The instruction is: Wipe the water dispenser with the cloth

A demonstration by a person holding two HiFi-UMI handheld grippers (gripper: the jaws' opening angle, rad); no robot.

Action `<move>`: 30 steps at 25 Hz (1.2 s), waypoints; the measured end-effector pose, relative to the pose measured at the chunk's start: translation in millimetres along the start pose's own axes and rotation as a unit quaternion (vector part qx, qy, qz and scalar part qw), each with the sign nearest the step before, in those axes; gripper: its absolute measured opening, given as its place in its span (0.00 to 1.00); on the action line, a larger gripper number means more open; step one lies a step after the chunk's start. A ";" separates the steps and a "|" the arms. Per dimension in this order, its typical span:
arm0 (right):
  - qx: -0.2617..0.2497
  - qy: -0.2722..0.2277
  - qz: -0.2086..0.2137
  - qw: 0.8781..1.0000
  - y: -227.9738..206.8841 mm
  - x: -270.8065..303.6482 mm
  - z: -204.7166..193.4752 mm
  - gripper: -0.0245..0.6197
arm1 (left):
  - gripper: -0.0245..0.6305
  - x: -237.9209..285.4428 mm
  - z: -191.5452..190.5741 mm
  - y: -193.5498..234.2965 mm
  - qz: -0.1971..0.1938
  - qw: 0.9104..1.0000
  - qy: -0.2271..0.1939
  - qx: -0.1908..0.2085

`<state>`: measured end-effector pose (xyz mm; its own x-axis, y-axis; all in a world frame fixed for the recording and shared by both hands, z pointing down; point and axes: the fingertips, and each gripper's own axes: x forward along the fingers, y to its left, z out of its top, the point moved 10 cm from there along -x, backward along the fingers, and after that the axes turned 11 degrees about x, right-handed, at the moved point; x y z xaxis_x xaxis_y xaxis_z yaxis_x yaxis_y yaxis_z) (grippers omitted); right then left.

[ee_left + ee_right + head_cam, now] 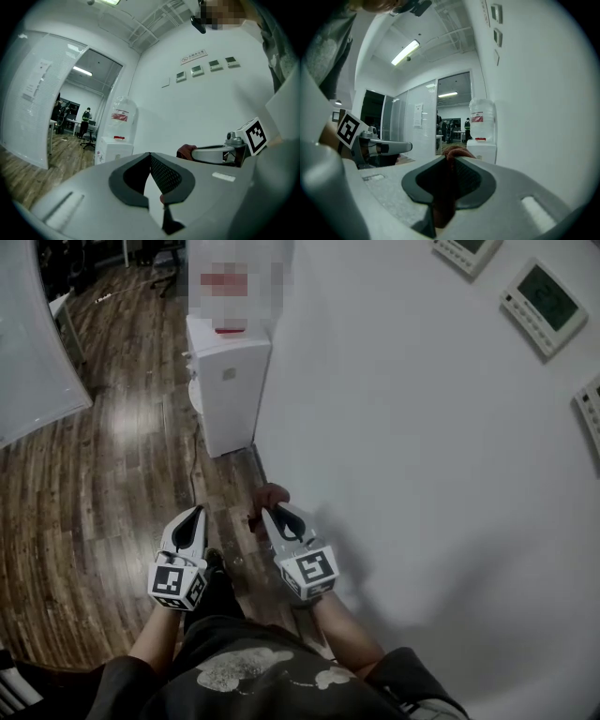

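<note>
Two claws held forward: right claw (pixel 266 512) grips cloth (pixel 272 493), left claw (pixel 199 510) clenched empty.

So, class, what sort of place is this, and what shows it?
Probably an office: a water dispenser stands against a white wall, control panels are mounted on it, and past a glass partition stands an office chair.

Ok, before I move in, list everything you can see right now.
water dispenser: one, white, against the wall ahead
bottle: one, clear, red label, atop the water dispenser
cloth: one, reddish-brown, in the right jaws
wall panels: four, white, in a row
floor: wood, brown
people: at least two, distant room
left gripper: jaws together, empty
right gripper: jaws shut on the cloth
</note>
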<state>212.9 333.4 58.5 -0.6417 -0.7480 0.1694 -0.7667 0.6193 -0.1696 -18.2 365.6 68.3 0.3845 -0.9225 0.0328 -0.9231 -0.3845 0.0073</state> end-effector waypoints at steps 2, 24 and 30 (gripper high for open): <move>-0.001 -0.010 0.000 1.000 4.2 -20.2 2.3 0.11 | 0.07 -15.5 6.9 -13.6 0.006 1.000 -0.008 0.005; -0.010 -0.029 -0.027 0.999 32.3 -126.2 6.8 0.10 | 0.07 -93.8 35.1 -64.9 0.003 1.000 -0.024 0.010; -0.021 -0.028 -0.031 0.999 40.9 -141.0 11.3 0.10 | 0.07 -98.8 40.4 -68.5 -0.008 1.000 -0.024 0.014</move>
<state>272.3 461.5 16.7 -0.5920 -0.7963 0.1240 -0.8056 0.5805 -0.1186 7.2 481.7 24.2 0.3999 -0.9164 -0.0153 -0.9165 -0.3996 -0.0199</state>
